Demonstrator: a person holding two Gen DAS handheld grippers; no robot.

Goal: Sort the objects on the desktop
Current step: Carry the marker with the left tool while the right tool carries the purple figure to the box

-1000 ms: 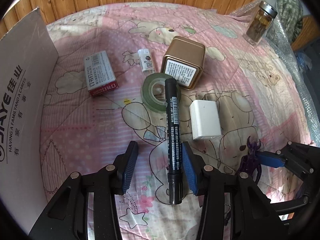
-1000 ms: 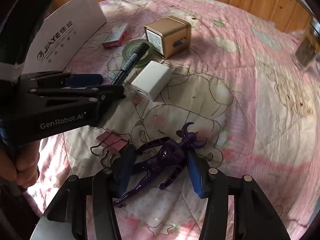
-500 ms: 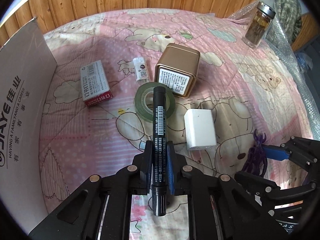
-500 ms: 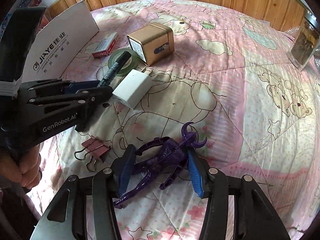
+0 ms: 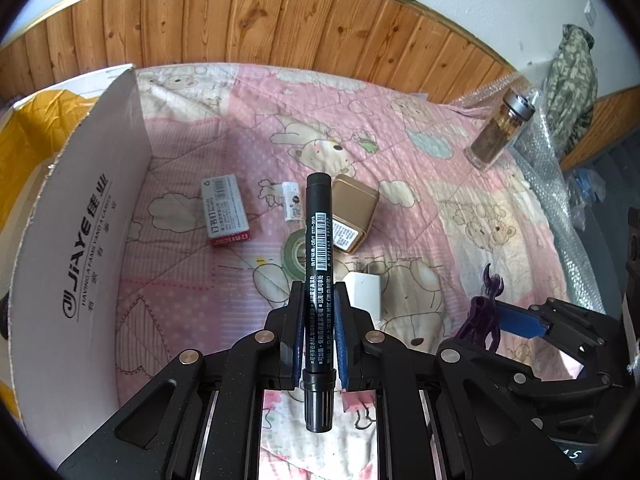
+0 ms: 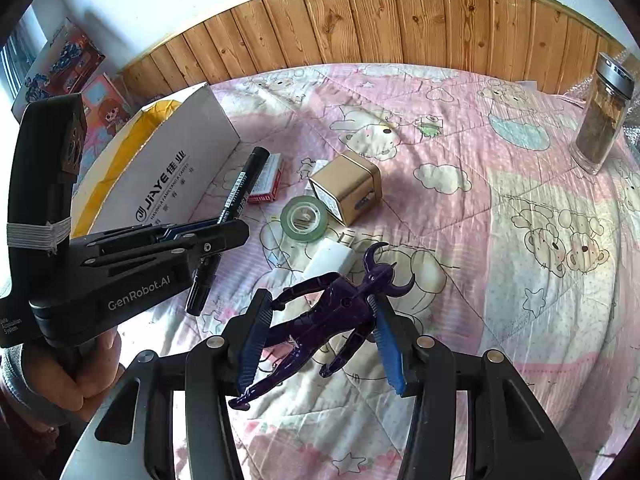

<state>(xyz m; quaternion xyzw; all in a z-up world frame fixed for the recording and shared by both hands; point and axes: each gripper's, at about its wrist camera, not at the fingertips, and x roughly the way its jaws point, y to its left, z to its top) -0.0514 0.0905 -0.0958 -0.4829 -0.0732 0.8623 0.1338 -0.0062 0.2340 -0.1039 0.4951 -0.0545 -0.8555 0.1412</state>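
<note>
My left gripper (image 5: 318,322) is shut on a black marker pen (image 5: 319,264) and holds it lifted above the pink quilt; the marker (image 6: 236,190) also shows in the right wrist view, pointing up toward the white cardboard box (image 6: 176,176). My right gripper (image 6: 320,340) is shut on a purple horned toy figure (image 6: 332,312) and holds it lifted off the quilt. On the quilt lie a green tape roll (image 5: 294,254), a gold tin (image 5: 354,216), a white charger (image 5: 366,292), a staples box (image 5: 224,210) and a small white tube (image 5: 291,201).
The open white cardboard box (image 5: 76,240) stands at the left, yellow lining inside. A glass jar (image 5: 500,134) stands at the far right by bubble wrap (image 5: 560,200). A wooden wall panel (image 5: 280,20) borders the back.
Both grippers rose from the quilt. The left lifted the marker clear of the tape roll. The right closed on the purple figure and raised it.
</note>
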